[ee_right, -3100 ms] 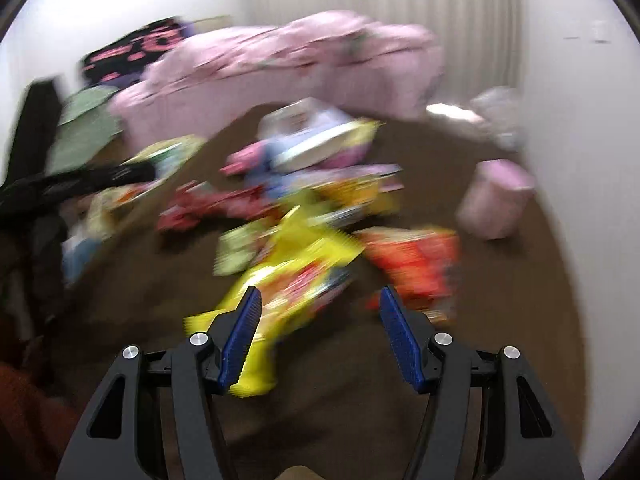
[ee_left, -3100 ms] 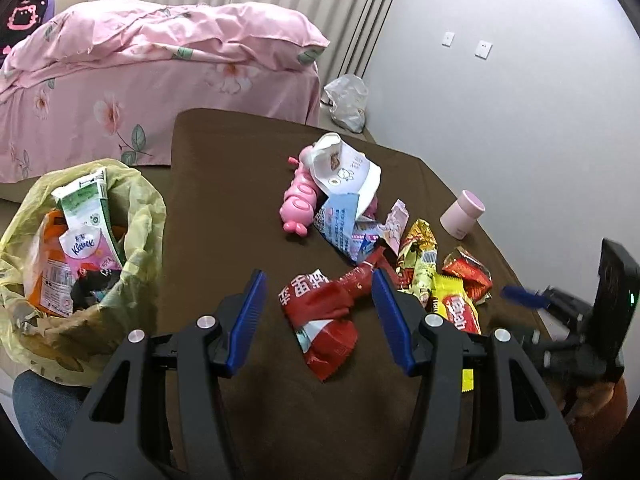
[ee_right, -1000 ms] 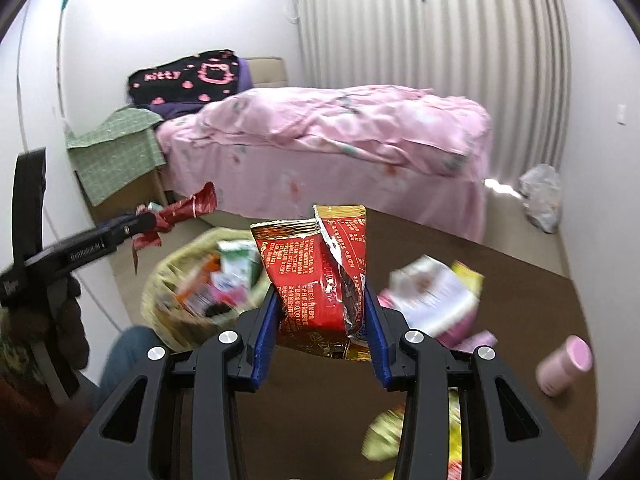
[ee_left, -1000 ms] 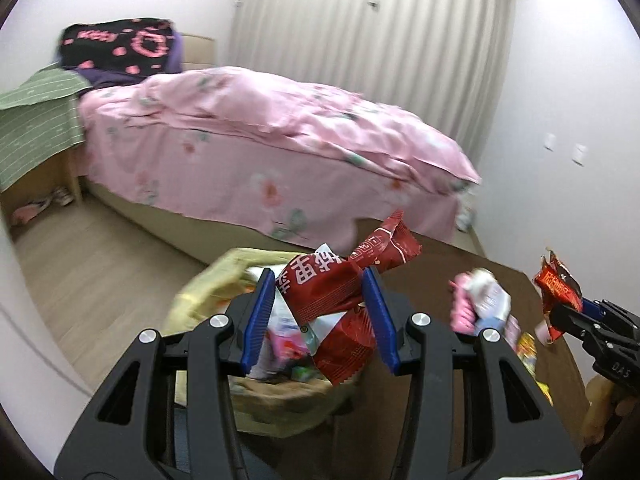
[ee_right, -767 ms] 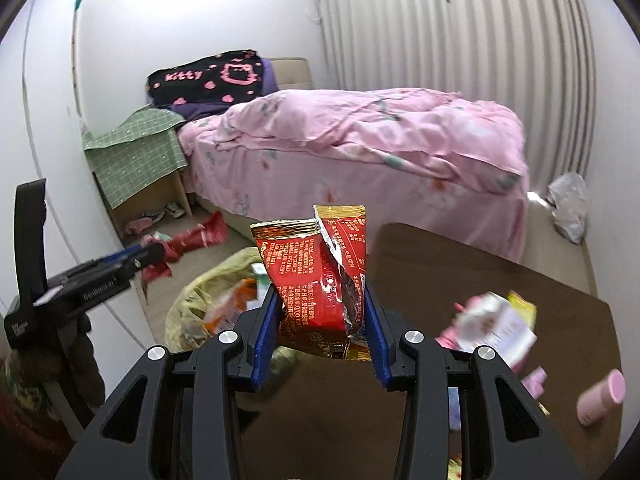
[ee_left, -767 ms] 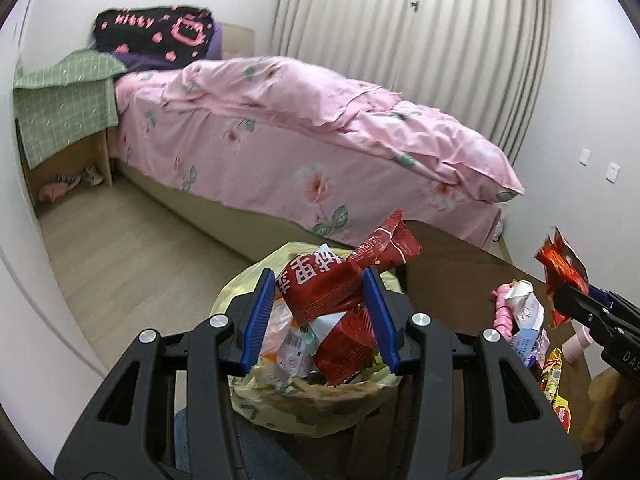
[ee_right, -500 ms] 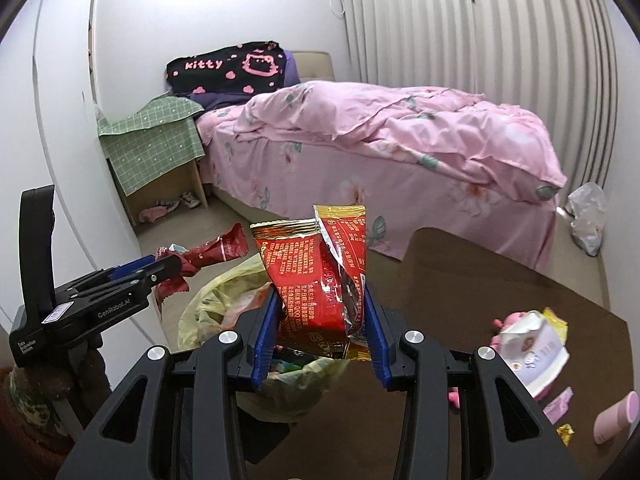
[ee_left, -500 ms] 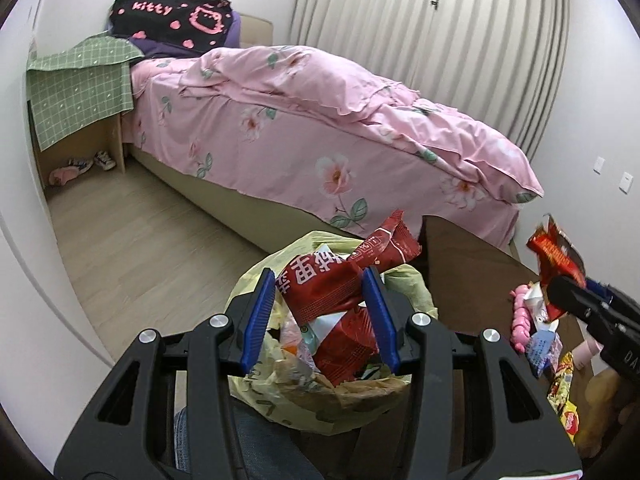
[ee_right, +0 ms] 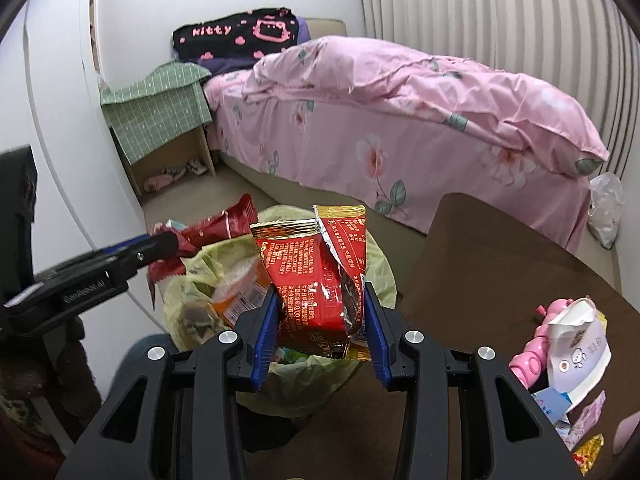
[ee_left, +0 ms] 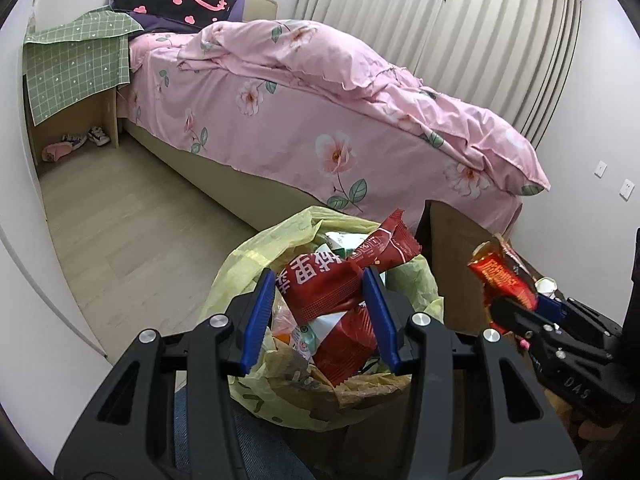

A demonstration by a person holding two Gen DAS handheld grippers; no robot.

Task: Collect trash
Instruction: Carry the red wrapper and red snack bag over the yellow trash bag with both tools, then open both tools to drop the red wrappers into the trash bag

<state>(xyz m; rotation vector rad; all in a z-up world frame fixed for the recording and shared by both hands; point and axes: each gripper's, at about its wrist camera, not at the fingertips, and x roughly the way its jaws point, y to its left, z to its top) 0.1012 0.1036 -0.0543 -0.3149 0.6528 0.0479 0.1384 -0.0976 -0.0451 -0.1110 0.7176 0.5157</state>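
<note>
- We note a brown table (ee_right: 500, 248); at its right edge lie a pink toy (ee_right: 538, 354), a torn white packet (ee_right: 576, 344) and small wrappers (ee_right: 588, 446)
- Pale wood floor (ee_left: 132, 236) carries the pink bed (ee_left: 320, 120)

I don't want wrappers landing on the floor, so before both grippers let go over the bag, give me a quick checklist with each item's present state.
1. Left gripper holds the red wrapper between its fingers: ok.
2. Right gripper holds the red and gold snack bag: ok.
3. Yellow trash bag mouth open: ok.
4. Red wrapper over the bag's mouth: ok in the left wrist view.
5. Snack bag over the mouth: looks ok, but its exact place above the rim, cannot tell.
6. Room left in the bag: cannot tell; trash is already piled near the rim.
</note>
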